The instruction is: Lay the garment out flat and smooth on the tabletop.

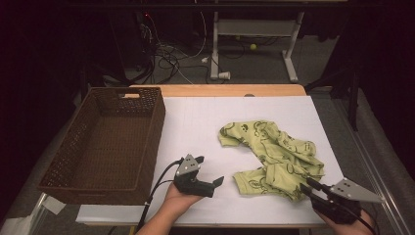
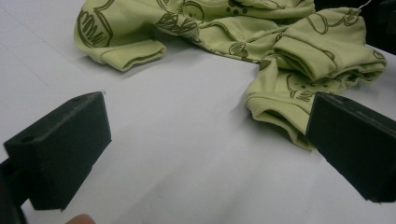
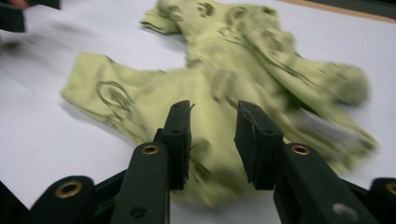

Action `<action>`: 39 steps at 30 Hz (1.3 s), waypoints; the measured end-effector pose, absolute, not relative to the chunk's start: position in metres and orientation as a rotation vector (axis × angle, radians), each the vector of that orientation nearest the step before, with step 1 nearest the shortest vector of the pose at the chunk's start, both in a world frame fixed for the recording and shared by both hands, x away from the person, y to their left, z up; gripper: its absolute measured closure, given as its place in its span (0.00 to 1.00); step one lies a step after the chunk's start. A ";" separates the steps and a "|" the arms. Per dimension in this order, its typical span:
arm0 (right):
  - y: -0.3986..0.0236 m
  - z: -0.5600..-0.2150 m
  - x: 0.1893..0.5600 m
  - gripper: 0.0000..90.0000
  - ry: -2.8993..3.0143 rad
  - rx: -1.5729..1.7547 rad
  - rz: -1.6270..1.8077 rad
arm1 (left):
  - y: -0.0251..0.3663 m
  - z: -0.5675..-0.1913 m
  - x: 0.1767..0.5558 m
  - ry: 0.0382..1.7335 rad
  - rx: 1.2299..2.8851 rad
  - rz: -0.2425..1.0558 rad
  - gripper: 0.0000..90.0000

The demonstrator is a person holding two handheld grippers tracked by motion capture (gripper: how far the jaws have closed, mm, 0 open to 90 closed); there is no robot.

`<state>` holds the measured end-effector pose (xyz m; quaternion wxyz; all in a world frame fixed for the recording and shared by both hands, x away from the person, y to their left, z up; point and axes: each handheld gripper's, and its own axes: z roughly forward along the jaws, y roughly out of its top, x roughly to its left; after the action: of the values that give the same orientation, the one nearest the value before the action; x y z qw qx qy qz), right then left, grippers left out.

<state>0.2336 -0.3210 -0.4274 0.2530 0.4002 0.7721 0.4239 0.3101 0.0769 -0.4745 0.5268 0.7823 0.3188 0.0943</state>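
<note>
Garment count is 1: a crumpled green printed garment (image 1: 271,154) on the white table cover (image 1: 195,122), right of 1 brown wicker basket (image 1: 105,144). Your 2 grippers flank the garment's near edge. Your left gripper (image 1: 219,180) lies level just left of it, jaws wide apart with nothing between. Your right gripper (image 1: 306,188) points at its near right corner, jaws partly apart over the cloth and not pinching it. That gripper's view is blurred, and your right hand (image 1: 355,223) is cut off.
</note>
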 end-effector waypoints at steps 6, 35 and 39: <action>-0.270 -0.428 0.265 0.56 2.200 1.003 1.050 | 0.077 -0.474 0.310 0.760 1.870 0.228 0.00; -0.315 -0.458 0.250 0.78 2.221 1.094 0.963 | 0.069 -0.473 0.307 0.718 1.928 0.196 0.08; -0.306 -0.466 0.260 0.50 2.220 1.099 0.856 | 0.070 -0.473 0.308 0.729 1.927 0.187 0.08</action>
<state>0.2601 -0.3062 -0.4659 0.2574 0.4054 0.8185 0.3155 0.3085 0.0697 -0.4730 0.5113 0.8006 0.3027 0.0776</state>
